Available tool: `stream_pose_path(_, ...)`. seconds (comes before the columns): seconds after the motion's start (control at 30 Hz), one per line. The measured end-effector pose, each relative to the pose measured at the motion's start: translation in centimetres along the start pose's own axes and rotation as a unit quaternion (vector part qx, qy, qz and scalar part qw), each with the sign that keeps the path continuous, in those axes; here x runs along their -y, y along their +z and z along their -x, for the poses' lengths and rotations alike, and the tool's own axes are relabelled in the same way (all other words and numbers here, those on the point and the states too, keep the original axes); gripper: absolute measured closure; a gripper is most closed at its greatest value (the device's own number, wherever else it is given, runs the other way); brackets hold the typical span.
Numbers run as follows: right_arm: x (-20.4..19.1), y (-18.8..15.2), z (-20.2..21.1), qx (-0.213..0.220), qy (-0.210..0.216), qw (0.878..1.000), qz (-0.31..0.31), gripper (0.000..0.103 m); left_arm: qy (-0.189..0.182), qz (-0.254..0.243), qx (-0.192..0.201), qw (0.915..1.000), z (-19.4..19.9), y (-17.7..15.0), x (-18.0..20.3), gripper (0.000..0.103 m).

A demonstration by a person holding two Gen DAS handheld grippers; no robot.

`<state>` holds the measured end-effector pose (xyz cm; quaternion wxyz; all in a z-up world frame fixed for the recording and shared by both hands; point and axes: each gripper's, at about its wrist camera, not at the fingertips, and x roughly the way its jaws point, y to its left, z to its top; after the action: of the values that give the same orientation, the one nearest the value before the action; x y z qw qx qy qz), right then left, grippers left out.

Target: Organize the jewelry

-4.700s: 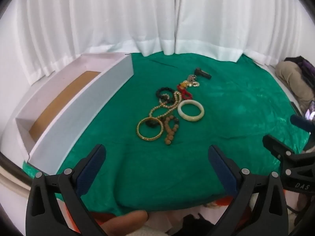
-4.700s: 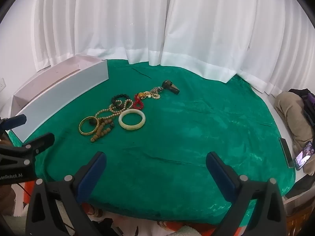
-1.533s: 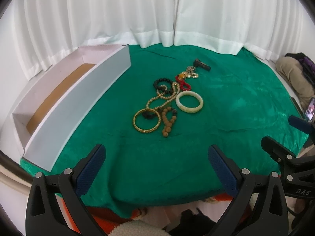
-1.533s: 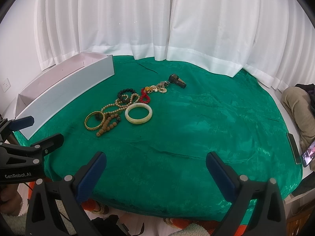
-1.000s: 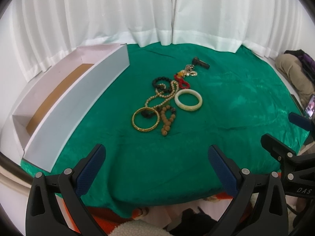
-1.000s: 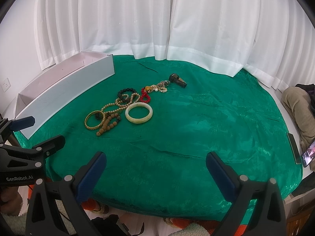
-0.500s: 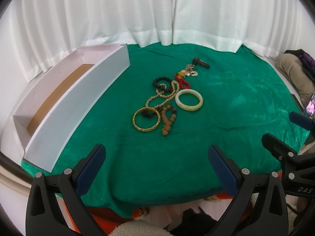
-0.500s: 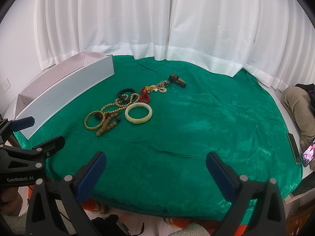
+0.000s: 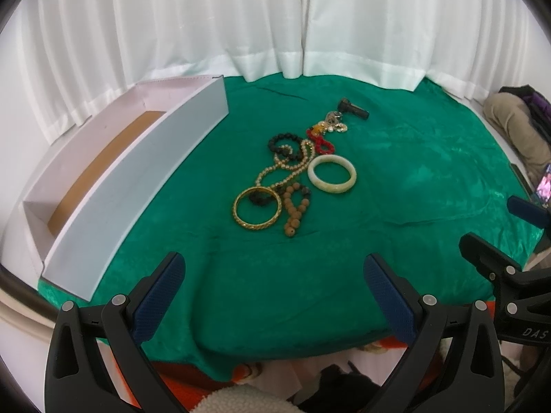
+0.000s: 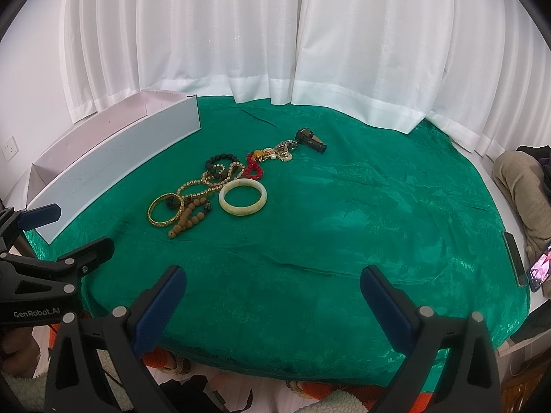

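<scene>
White lettering "GenRobot.AI" on the black left gripper (image 10: 58,237) body, and what seems to read "DAS" on the right gripper (image 9: 506,237) body.

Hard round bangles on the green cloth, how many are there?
2. The gold bangle lies nearest the grippers, overlapping bead strands. The pale jade bangle lies to its right. The beaded strands aren't counted.

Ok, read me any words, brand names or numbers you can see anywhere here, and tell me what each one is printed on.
"GenRobot.AI": white lettering on the left gripper body, seen in the right wrist view.
"DAS": on the right gripper body, cut off by the left wrist view's edge.
Phone screen at the cloth's right side: lit, too small to read.
No text on the jewelry or the white box.
</scene>
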<state>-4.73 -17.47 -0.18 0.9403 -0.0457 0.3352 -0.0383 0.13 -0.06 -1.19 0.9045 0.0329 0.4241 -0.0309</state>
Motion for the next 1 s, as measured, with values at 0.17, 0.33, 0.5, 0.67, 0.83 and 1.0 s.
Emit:
stream_pose_path(0.17,0.0,0.0,0.0,0.000,0.000,1.000,0.000,0.000,0.001,0.000,0.001,1.0000,-0.1,0.0,-0.1,0.001)
stream_pose_path(0.33,-0.1,0.0,0.0,0.000,0.001,1.000,-0.001,0.000,0.001,0.006,0.002,1.0000,-0.2,0.0,-0.6,0.001)
stream_pose_path(0.5,0.1,-0.1,-0.2,0.000,0.009,1.000,-0.004,0.000,-0.003,0.012,0.005,0.9999,-0.1,0.1,-1.0,0.001)
stream_pose_path(0.67,0.6,0.2,0.1,0.013,0.012,1.000,-0.009,0.000,-0.001,0.015,0.008,0.9999,-0.2,0.1,-1.3,0.001)
stream_pose_path(0.83,0.7,0.3,0.0,0.015,0.010,1.000,-0.010,0.000,0.000,0.015,0.006,0.9999,-0.2,0.2,-1.3,0.001)
stream_pose_path(1.0,0.6,0.3,0.0,0.012,0.016,1.000,-0.004,0.000,0.001,0.012,0.008,0.9999,-0.2,0.2,-1.3,0.001)
